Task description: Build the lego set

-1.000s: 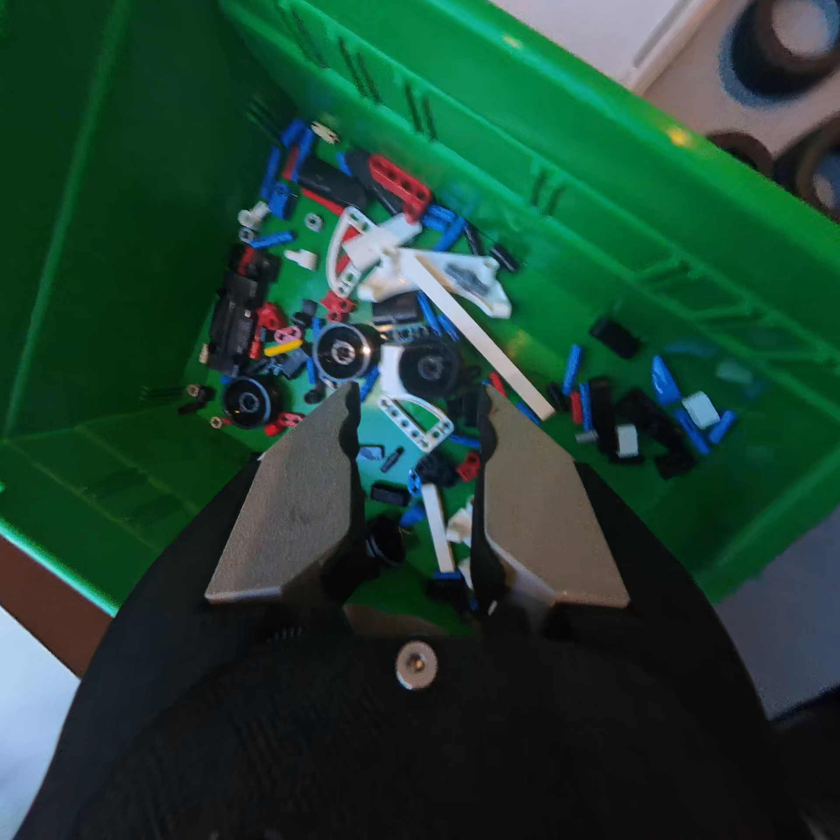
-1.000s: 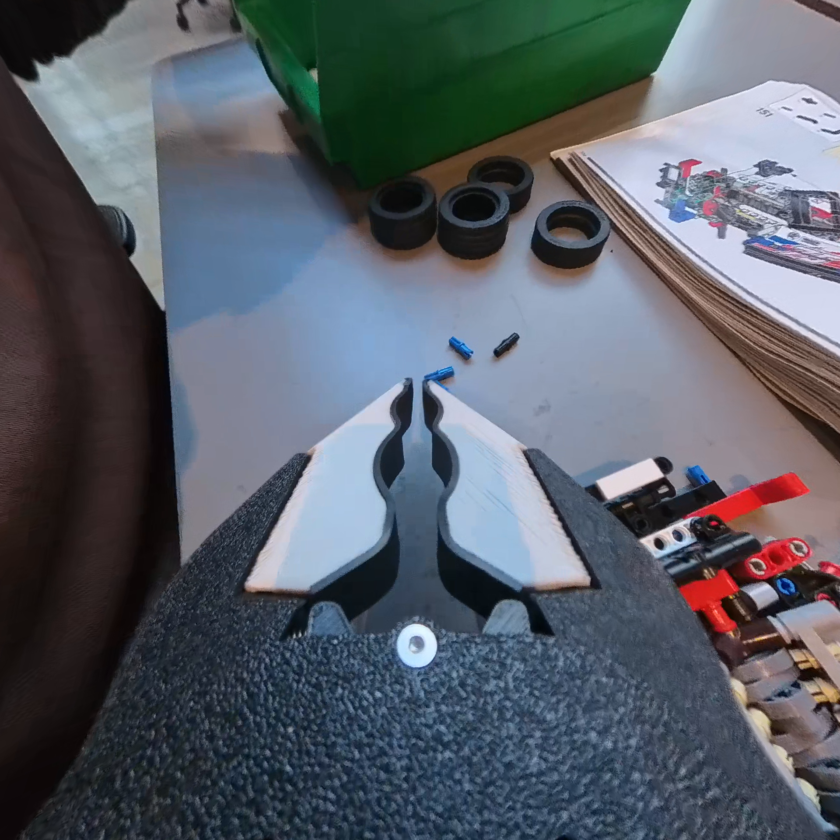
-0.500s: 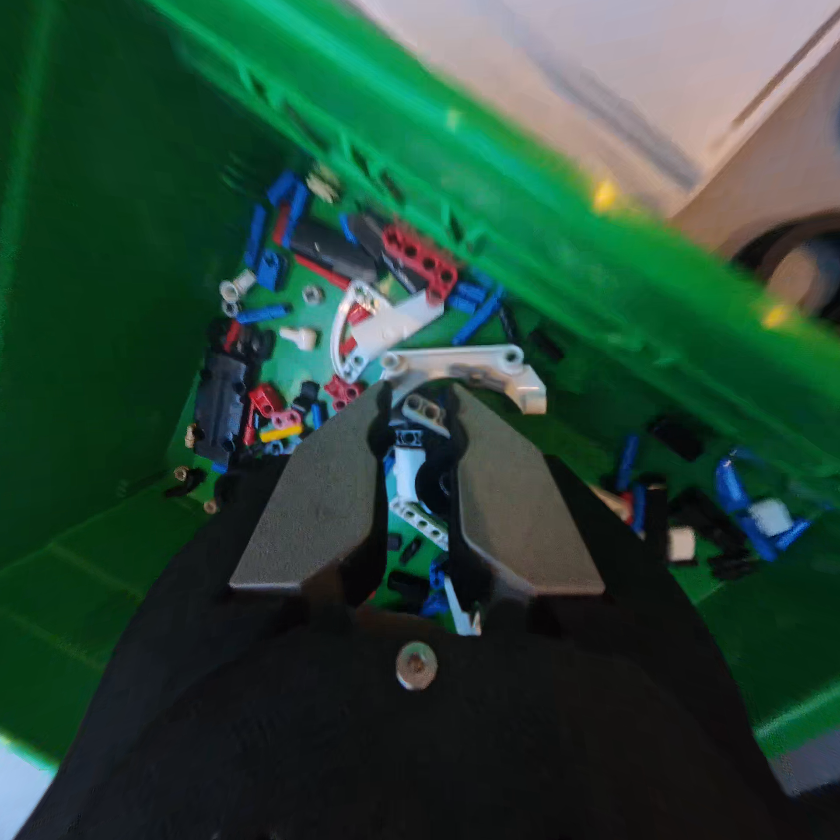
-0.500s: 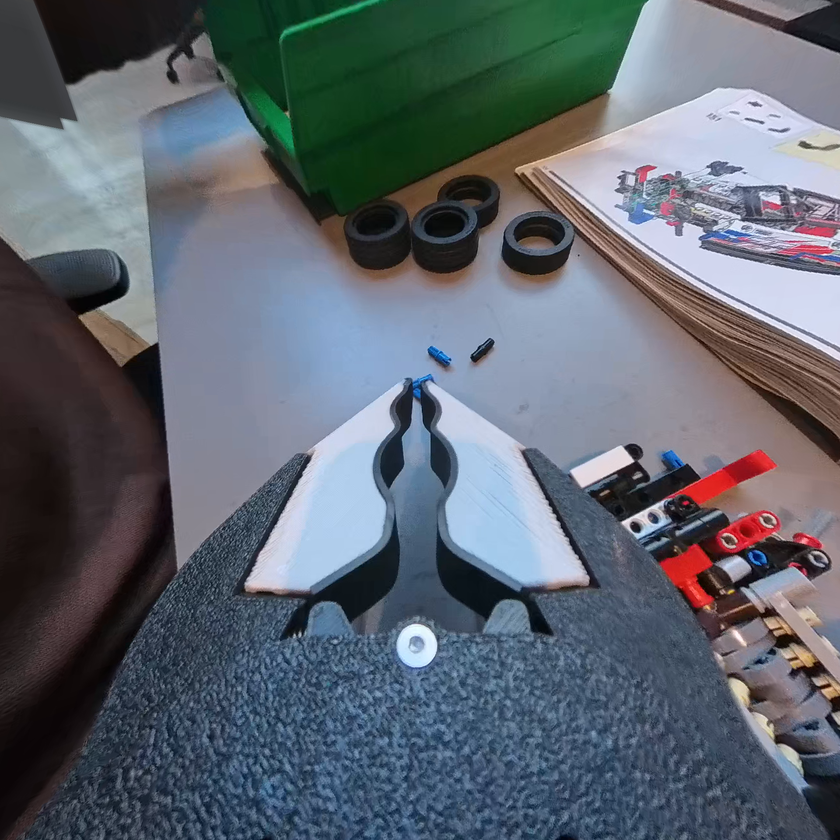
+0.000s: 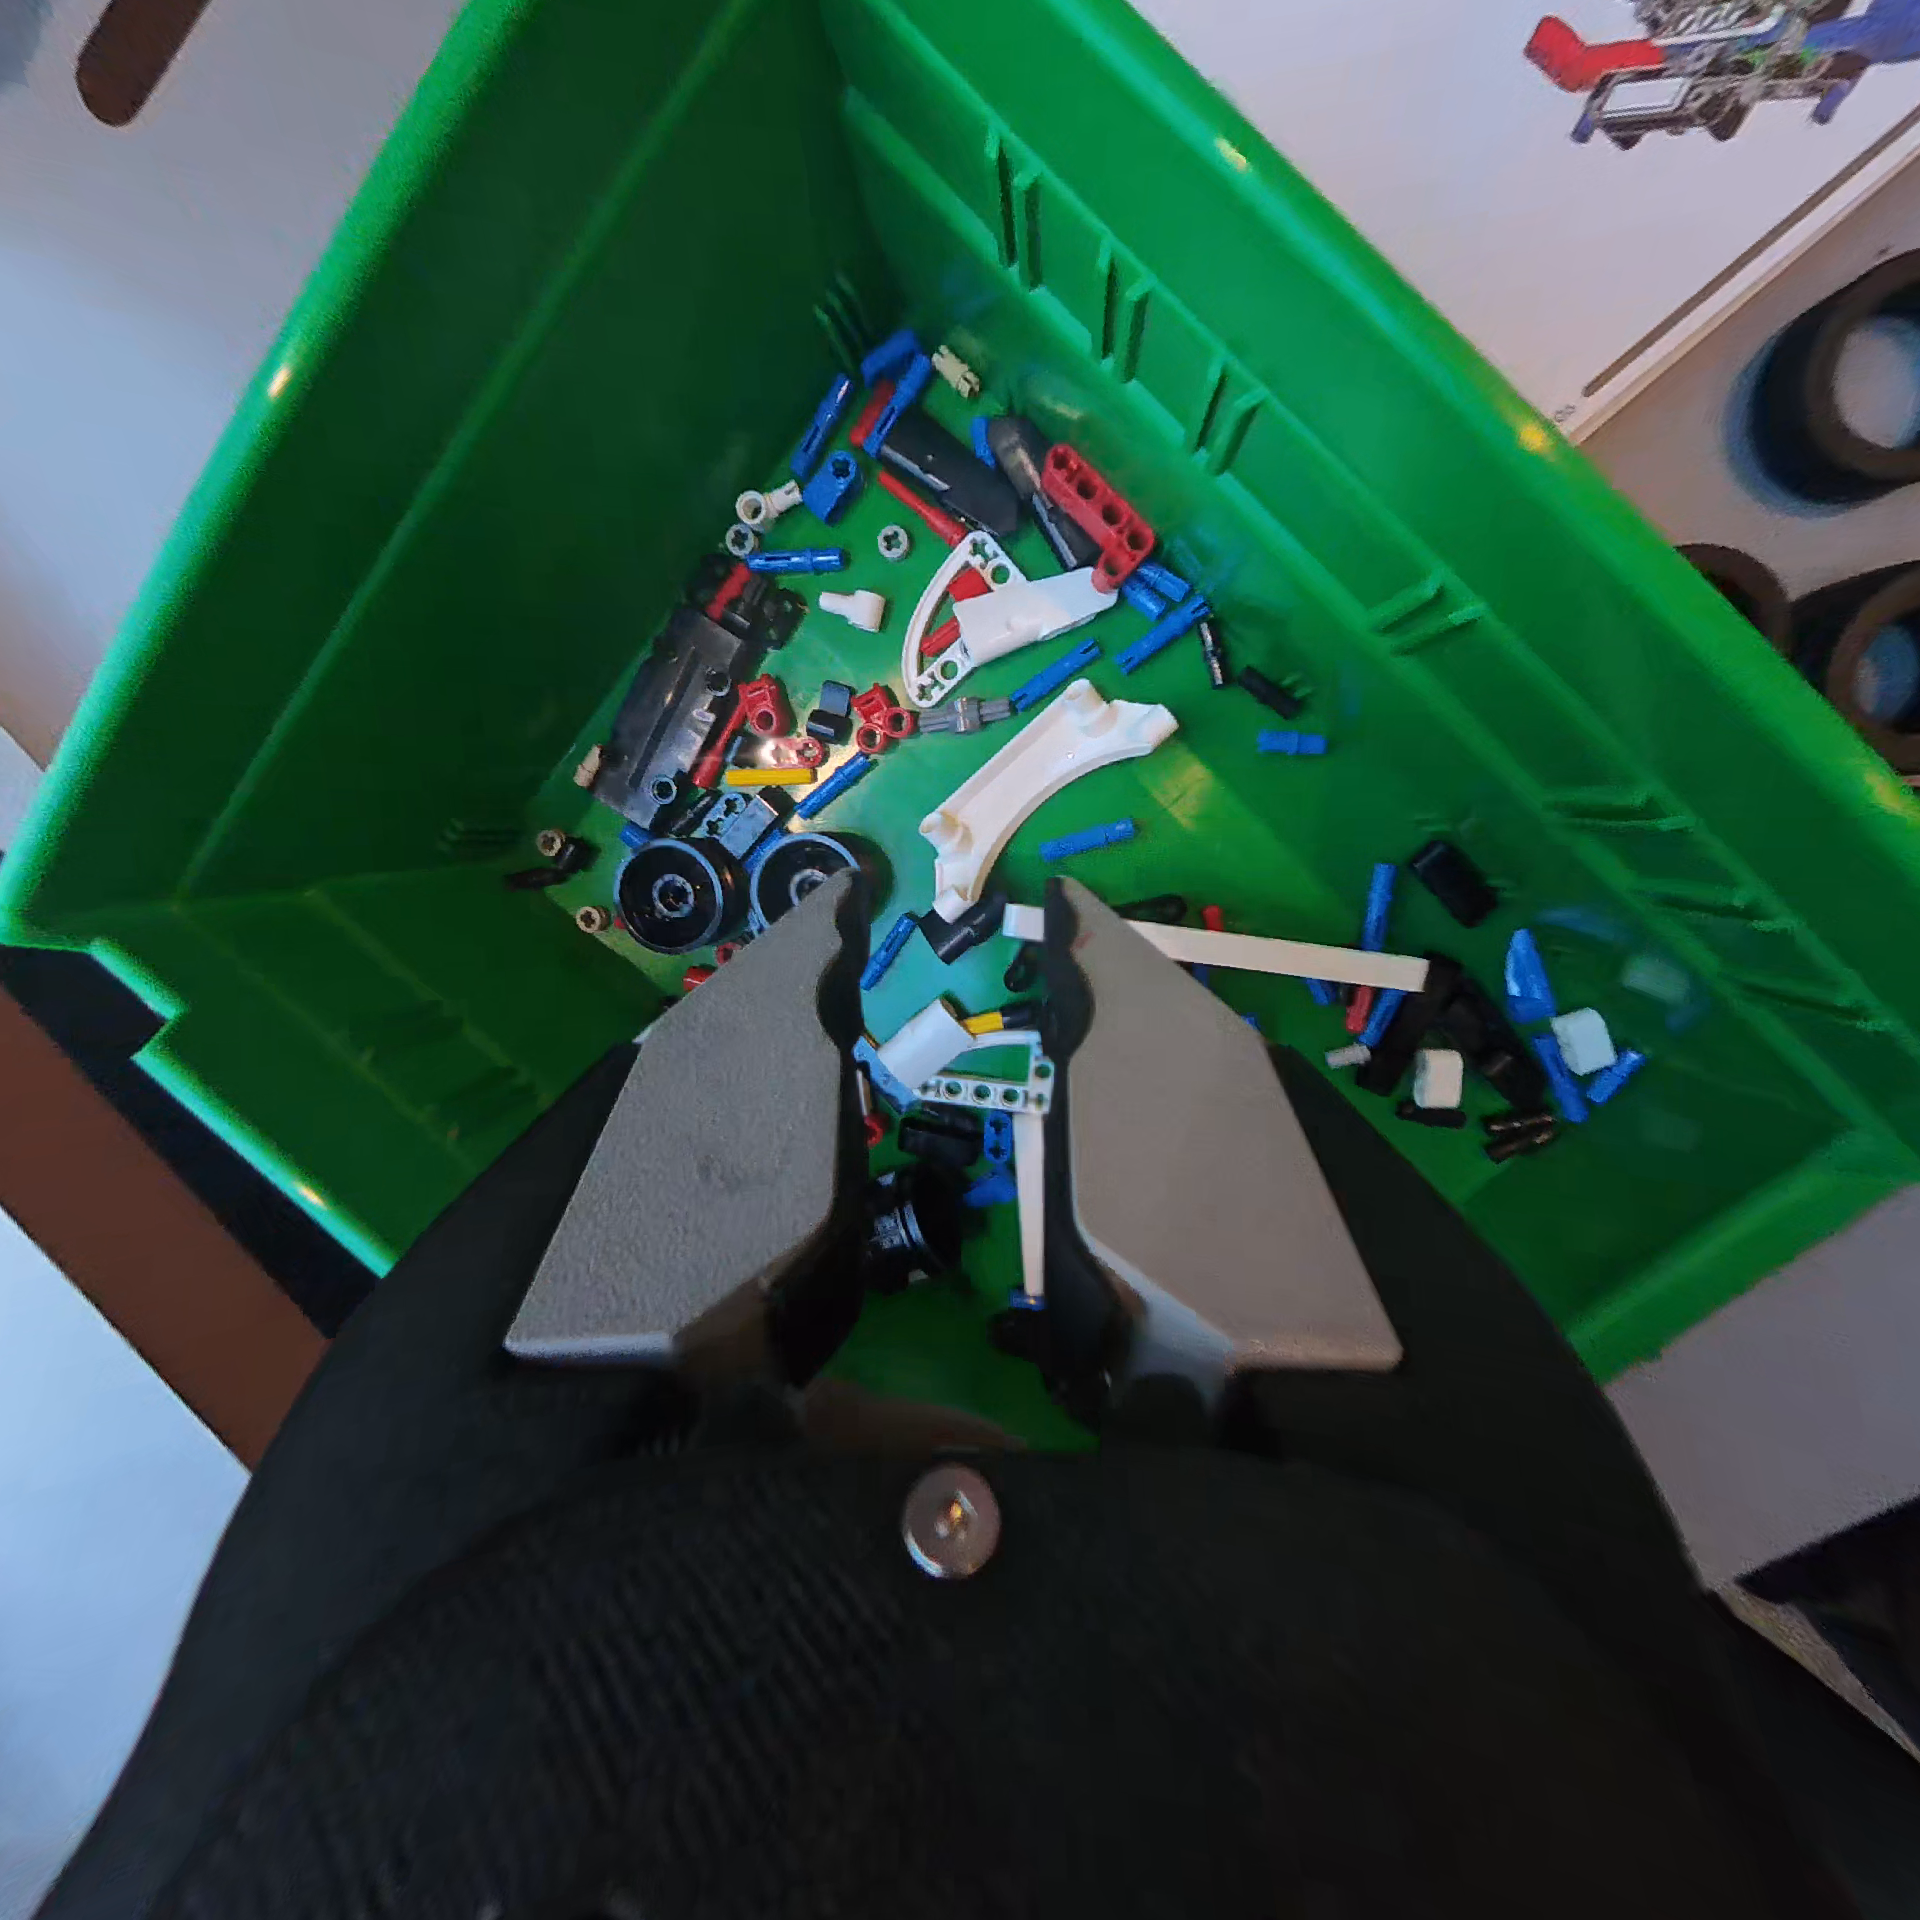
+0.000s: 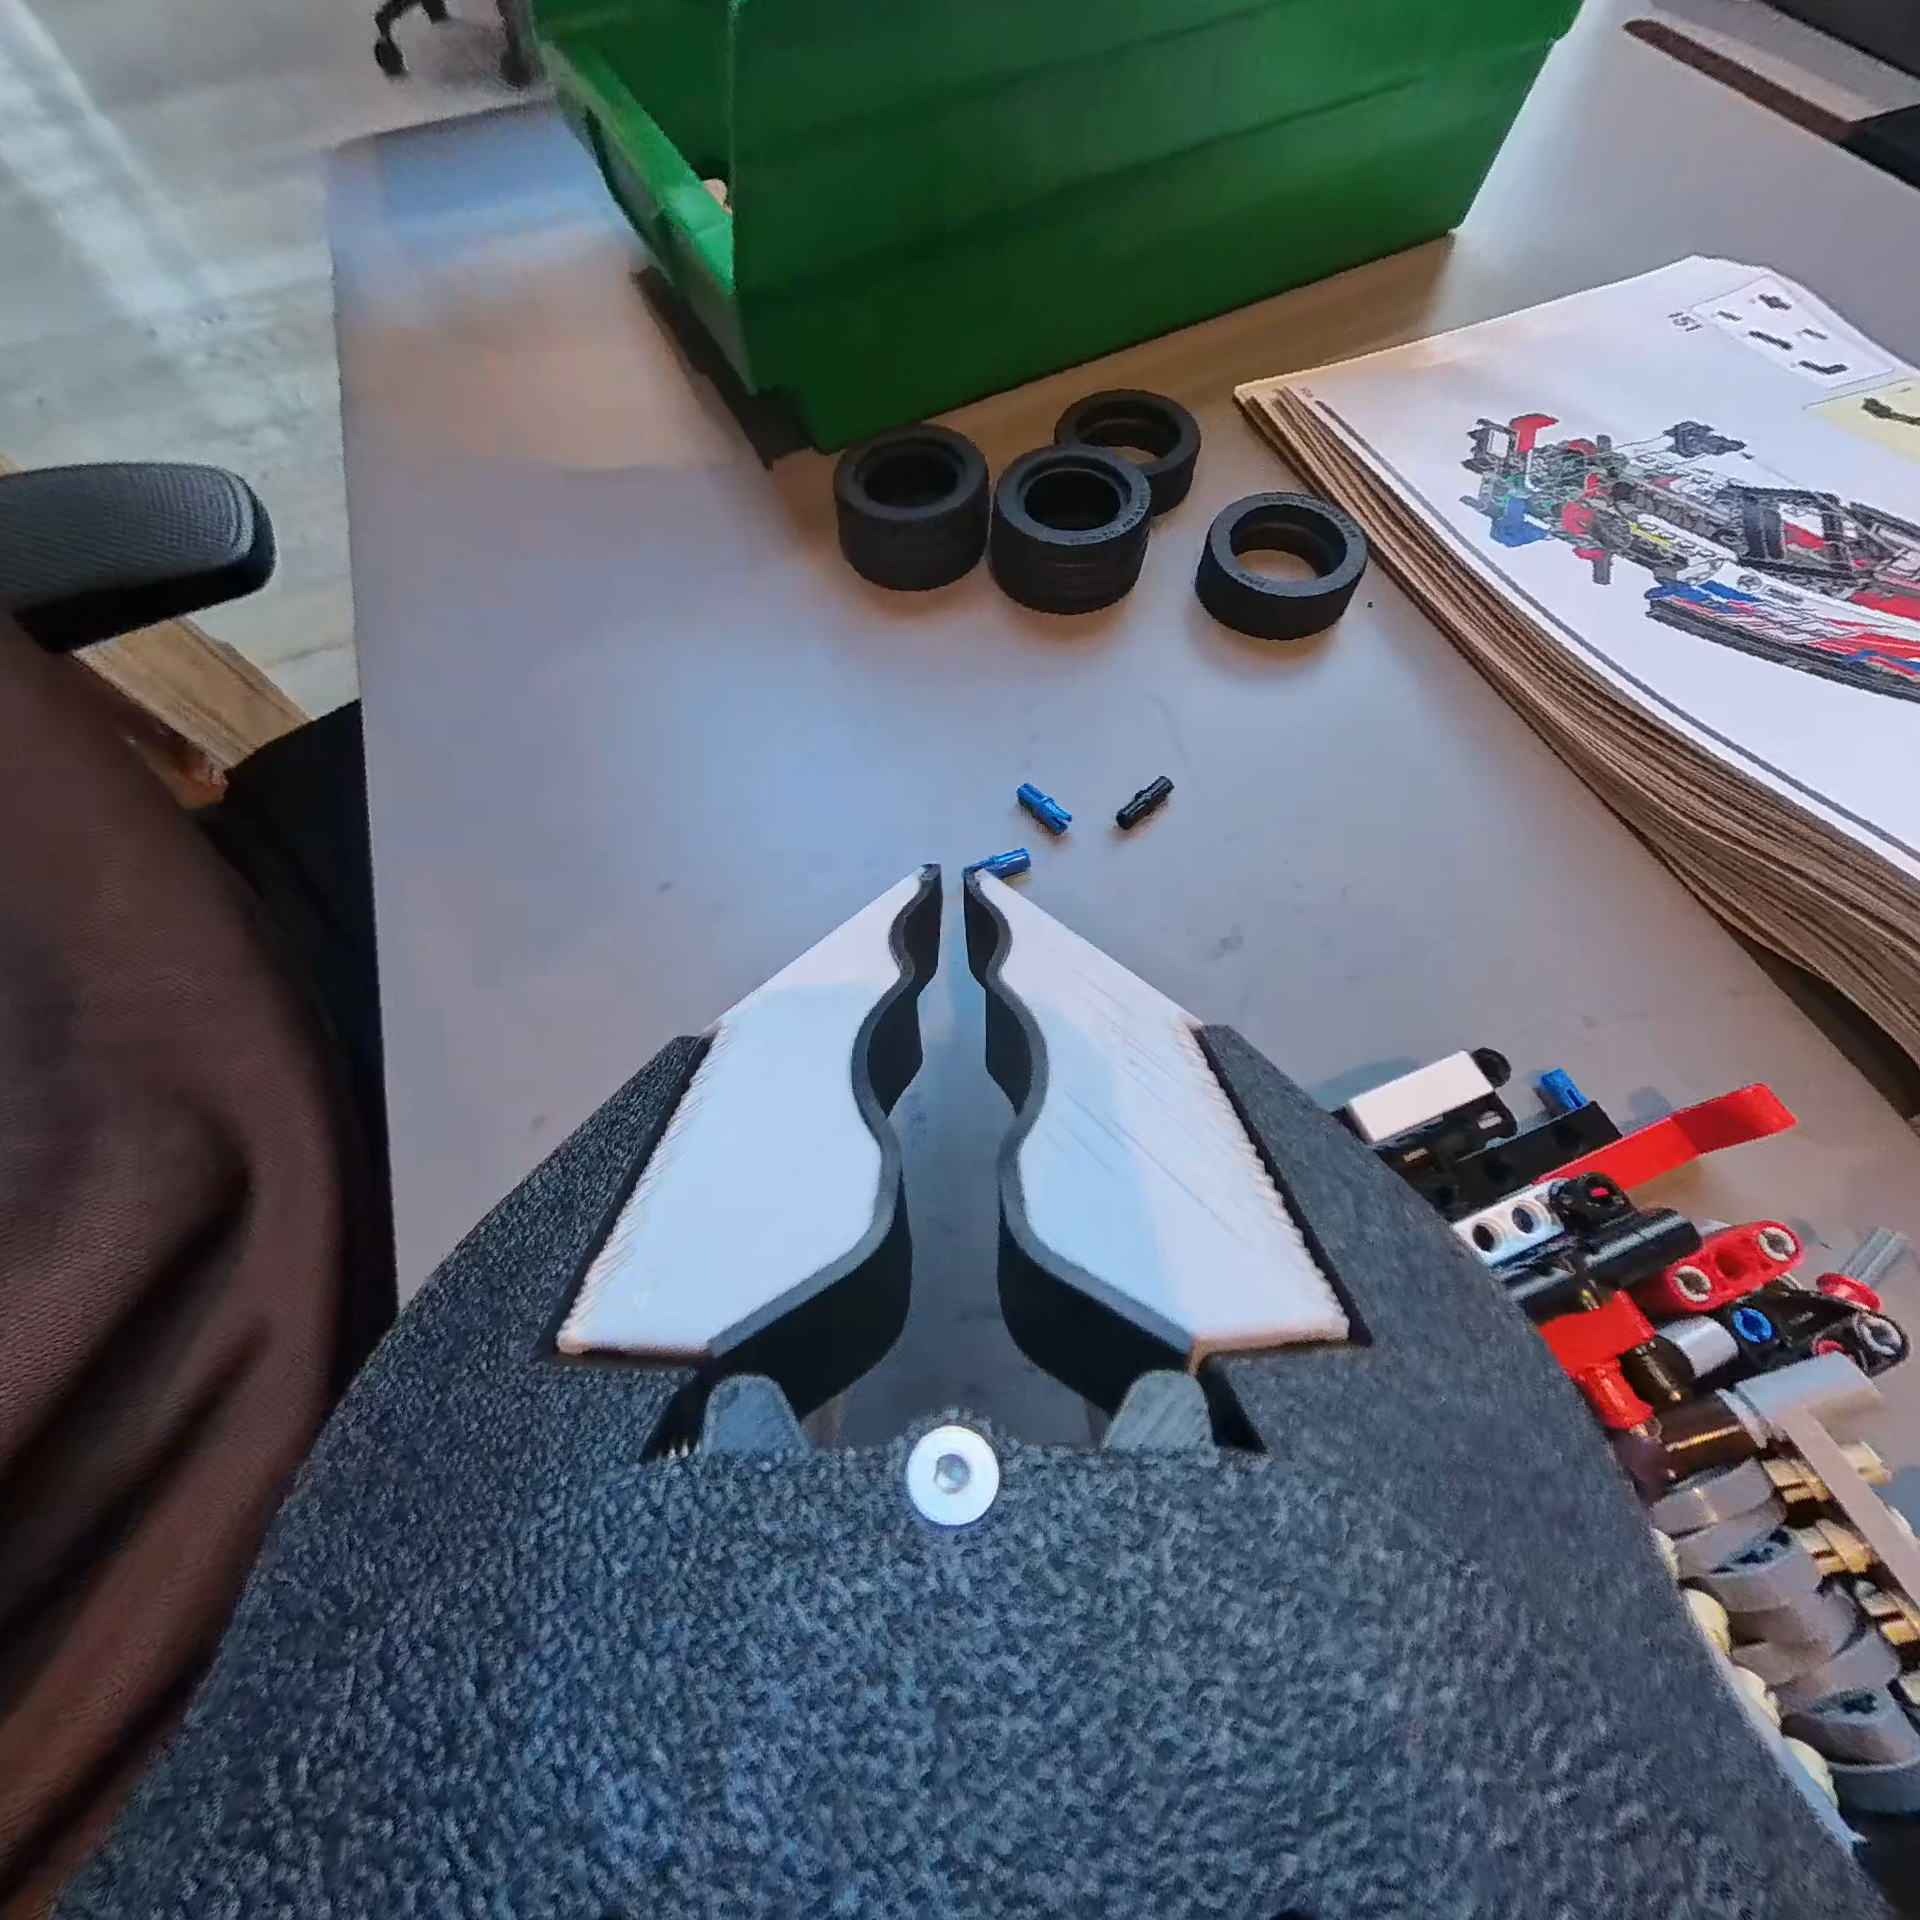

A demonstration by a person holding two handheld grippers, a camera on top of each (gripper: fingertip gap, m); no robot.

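The left gripper point(image 5: 951, 899) hangs over the green bin point(image 5: 582, 416) with its jaws spread, grasping nothing. Just past its tips on the bin floor lie a curved white panel point(image 5: 1023, 784), a long white beam point(image 5: 1283, 951) and two black wheel hubs point(image 5: 670, 896); small blue, red and black pieces are scattered toward the bin's far corner and right wall.

The right gripper point(image 6: 951, 873) is low over the grey desk point(image 6: 582, 748), its jaws nearly closed with a thin gap and nothing between them. A blue pin point(image 6: 997, 861) lies at its right fingertip; whether they touch cannot be told. Just beyond are a second blue pin point(image 6: 1042, 807) and a black pin point(image 6: 1143, 801).

Farther on, four black tyres point(image 6: 1070, 530) sit before the bin at the desk's far edge. The open instruction book point(image 6: 1621, 582) lies along the right edge, and the part-built model point(image 6: 1621, 1257) is at the near right. A chair armrest point(image 6: 114, 545) and pale floor point(image 6: 156, 260) show beyond the left edge.
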